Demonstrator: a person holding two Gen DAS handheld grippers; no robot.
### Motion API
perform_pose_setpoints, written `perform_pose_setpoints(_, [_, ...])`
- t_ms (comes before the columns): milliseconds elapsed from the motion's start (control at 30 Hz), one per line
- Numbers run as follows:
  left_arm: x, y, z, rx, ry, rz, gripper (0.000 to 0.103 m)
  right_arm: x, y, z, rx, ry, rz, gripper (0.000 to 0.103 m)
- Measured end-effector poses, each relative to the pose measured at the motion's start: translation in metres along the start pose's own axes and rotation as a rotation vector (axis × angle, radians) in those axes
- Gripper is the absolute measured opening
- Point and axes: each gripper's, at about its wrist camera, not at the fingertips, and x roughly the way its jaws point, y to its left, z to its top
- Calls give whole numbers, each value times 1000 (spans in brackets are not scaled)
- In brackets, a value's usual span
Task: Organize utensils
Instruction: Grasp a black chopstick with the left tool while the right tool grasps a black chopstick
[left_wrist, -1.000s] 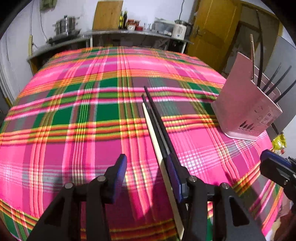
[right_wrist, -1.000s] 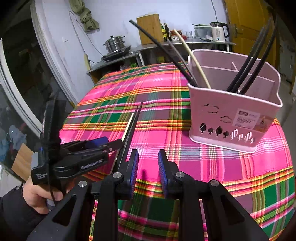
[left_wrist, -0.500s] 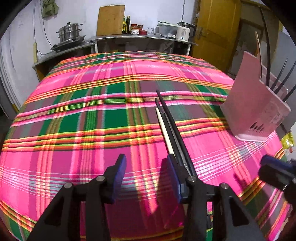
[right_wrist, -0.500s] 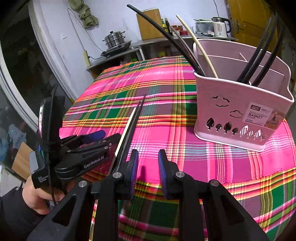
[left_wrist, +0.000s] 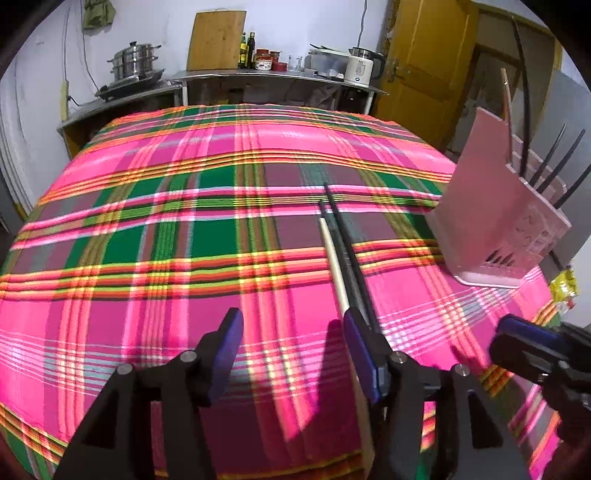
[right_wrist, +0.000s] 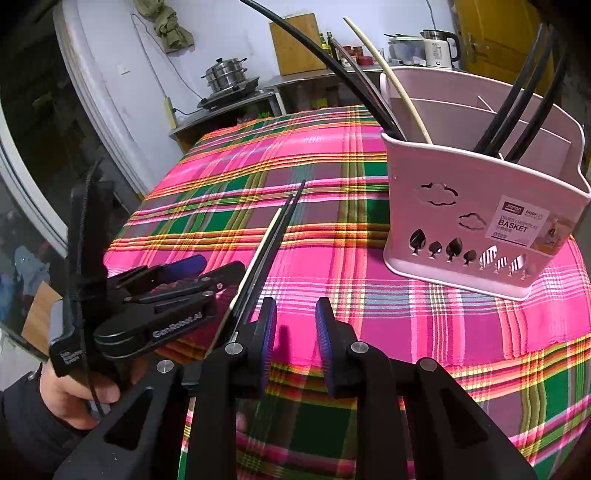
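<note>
Woven plaid tablecloth (left_wrist: 147, 258), matt. Ahead of the left tool: glossy black chopsticks (left_wrist: 347, 251) beside one pale wooden chopstick (left_wrist: 334, 258). Right: smooth pink plastic basket (right_wrist: 461, 206), paper label (right_wrist: 517, 225).

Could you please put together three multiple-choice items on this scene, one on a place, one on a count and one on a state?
1. On which side of the loose chopsticks does the pink basket stand in both views?
A. Left
B. Right
C. On top of them

2. How many loose chopsticks lie on the tablecloth?
A. One
B. Three
C. Six

3. What state is the right gripper in?
A. Open, with nothing between its fingers
B. Shut on a chopstick
C. Shut on the basket's rim

Answers:
1 B: the basket stands at the right of both pictures, apart from the chopsticks.
2 B: two black chopsticks and one pale one lie side by side.
3 A: only tablecloth shows in the gap between its fingers.
</note>
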Motion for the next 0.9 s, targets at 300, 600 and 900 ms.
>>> perform_pose_setpoints(300, [9,-17,-1,120,16,99,70,5,-1,1,4,9,-2,23])
perform_pose_setpoints(600, [-15,36,-13,-57,-4,73,64,16,8,3,-15,18,25,23])
perform_pose_setpoints(900, [-2,50,1,-50,1,103,64,57,28,22,-47,48,38,23])
